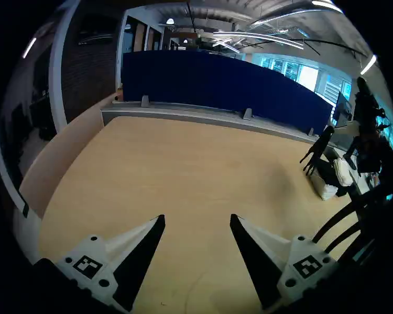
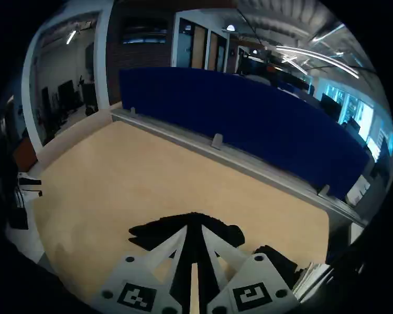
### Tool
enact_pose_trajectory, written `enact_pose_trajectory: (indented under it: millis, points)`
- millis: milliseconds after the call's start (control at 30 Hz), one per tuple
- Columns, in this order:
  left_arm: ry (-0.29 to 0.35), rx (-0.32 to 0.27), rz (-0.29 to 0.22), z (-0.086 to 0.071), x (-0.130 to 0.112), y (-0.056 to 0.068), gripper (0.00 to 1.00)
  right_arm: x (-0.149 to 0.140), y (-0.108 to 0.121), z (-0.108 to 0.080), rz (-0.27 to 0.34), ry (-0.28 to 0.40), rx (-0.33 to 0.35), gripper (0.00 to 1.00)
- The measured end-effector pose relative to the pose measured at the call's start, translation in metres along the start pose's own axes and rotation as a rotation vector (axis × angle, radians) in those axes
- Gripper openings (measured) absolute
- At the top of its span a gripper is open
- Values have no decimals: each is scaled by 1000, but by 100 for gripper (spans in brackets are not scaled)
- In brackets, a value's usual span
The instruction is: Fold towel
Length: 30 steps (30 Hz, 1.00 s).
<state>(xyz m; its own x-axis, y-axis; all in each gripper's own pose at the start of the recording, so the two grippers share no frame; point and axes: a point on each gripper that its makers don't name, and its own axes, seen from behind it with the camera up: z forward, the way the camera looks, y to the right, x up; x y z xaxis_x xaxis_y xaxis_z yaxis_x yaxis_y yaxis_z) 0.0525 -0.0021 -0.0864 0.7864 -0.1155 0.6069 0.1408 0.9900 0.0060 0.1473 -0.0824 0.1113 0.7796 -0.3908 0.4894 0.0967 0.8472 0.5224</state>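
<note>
The table [image 1: 186, 167] has a pale wood-grain top, smooth and matt with only a faint sheen. Along the table's far edge runs a grey rail [image 1: 196, 116] that looks like brushed metal. Above it, the blue partition [image 1: 222, 83] has a flat, felt-like cloth face. On the table, the towel [image 2: 154, 230] is black cloth, soft, matt and rumpled. The left gripper [image 1: 196, 220] and the right gripper [image 2: 194, 228] have fingers of matt white plastic outside, with dull black inner faces and flat printed black-and-white markers.
</note>
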Motion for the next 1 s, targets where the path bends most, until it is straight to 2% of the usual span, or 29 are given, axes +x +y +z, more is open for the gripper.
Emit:
enact_pose_trajectory:
  millis: [300, 733, 1000]
  points:
    - [-5, 8, 3, 3, 0, 5, 92, 8, 52, 3, 36, 8, -40, 4]
    - [-18, 36, -13, 0, -6, 1, 92, 11, 133, 11, 70, -15, -127, 4]
    - [-21, 42, -11, 2, -5, 5, 92, 14, 163, 19, 88, -20, -155, 4]
